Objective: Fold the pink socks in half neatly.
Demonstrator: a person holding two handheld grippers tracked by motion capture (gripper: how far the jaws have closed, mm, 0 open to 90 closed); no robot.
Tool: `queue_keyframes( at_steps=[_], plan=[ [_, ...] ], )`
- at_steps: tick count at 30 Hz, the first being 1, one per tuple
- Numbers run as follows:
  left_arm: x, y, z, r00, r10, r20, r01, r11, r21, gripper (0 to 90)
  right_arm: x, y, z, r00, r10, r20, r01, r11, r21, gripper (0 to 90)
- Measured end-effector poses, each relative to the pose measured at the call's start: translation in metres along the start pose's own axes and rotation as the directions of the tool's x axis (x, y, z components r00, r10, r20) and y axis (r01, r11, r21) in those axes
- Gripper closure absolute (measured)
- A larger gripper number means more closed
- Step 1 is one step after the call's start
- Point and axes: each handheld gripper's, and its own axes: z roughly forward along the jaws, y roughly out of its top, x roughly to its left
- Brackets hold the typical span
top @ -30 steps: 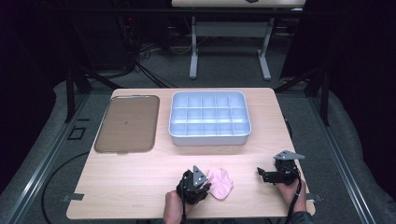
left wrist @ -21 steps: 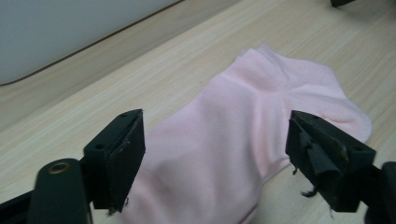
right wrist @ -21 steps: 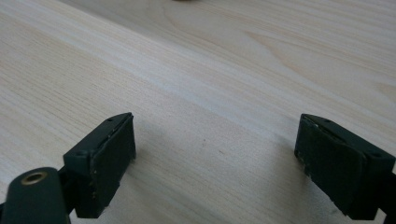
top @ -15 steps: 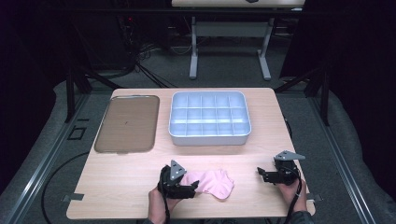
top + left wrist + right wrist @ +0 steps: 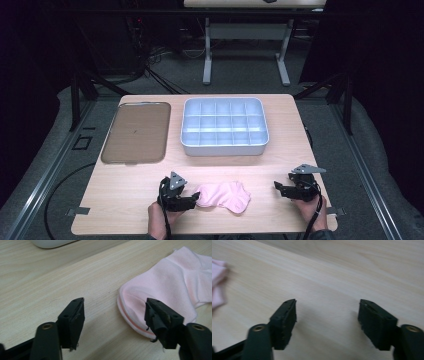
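One pale wood-grain table (image 5: 135,200) spans the middle of the high view, matt and rectangular with rounded corners. At centre stands a light blue plastic bin (image 5: 224,147), shallow, split by a grid of small compartments. Left of it lies a flat brownish tray (image 5: 136,132) with a raised rim and rounded corners. Lower centre lies a pink sock (image 5: 224,195), soft knit, flattened and slightly creased, its cuff end toward the left.

Just left of the sock sits the left gripper (image 5: 189,201), black with a grey three-cornered plate. In the left gripper view the left gripper (image 5: 114,316) has jaws partly apart, having just been closing; the sock's (image 5: 170,287) rounded cuff edge, with a darker pink seam, lies by the right jaw, which overlaps it, while the left jaw stands over bare wood. The pads do not press the cloth.

At lower right the right gripper (image 5: 281,189) rests well apart from the sock. In its own view the right gripper (image 5: 327,315) has jaws partly apart, just been closing, with bare table between them. The sock (image 5: 217,285) is blurred and cut off at the left edge there.
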Motion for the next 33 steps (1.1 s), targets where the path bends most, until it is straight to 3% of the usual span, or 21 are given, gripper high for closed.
queue_keyframes(
  at_steps=[4,6,11,14,21,25,27,33],
  plan=[
    [-0.001,0.000,0.002,1.0000,-0.003,0.000,0.003,1.0000,0.009,40.8,0.025,0.007,-0.011,0.9939,0.018,-0.108,-0.020,0.9996,-0.022,46.0],
    [-0.002,0.000,0.003,1.0000,0.004,0.006,-0.004,0.9998,0.020,44.4,0.041,0.012,-0.011,0.9865,-0.016,-0.163,0.016,0.9999,0.001,50.4],
    [-0.007,-0.001,0.005,0.9997,0.022,0.013,-0.023,0.9990,0.038,48.6,0.069,0.019,-0.002,0.9684,-0.072,-0.239,0.084,0.9956,0.041,59.1],
    [-0.010,-0.002,0.007,0.9991,0.043,0.004,-0.043,0.9980,0.047,52.3,0.080,0.019,0.008,0.9631,-0.100,-0.250,0.117,0.9915,0.057,60.2],
    [-0.013,-0.004,0.008,0.9978,0.060,0.029,-0.061,0.9974,0.038,65.5,0.092,0.019,0.023,0.9584,-0.154,-0.240,0.182,0.9783,0.099,70.1],
    [-0.014,-0.004,0.008,0.9971,0.062,0.044,-0.064,0.9973,0.036,76.3,0.095,0.018,0.022,0.9552,-0.175,-0.239,0.201,0.9754,0.090,79.4],
    [-0.014,-0.004,0.008,0.9969,0.061,0.050,-0.063,0.9973,0.039,78.9,0.095,0.019,0.021,0.9509,-0.203,-0.234,0.229,0.9689,0.093,81.2],
    [-0.013,-0.004,0.007,0.9959,0.065,0.063,-0.067,0.9969,0.040,83.1,0.091,0.019,0.019,0.9549,-0.223,-0.196,0.244,0.9658,0.089,84.5]
  ],
)
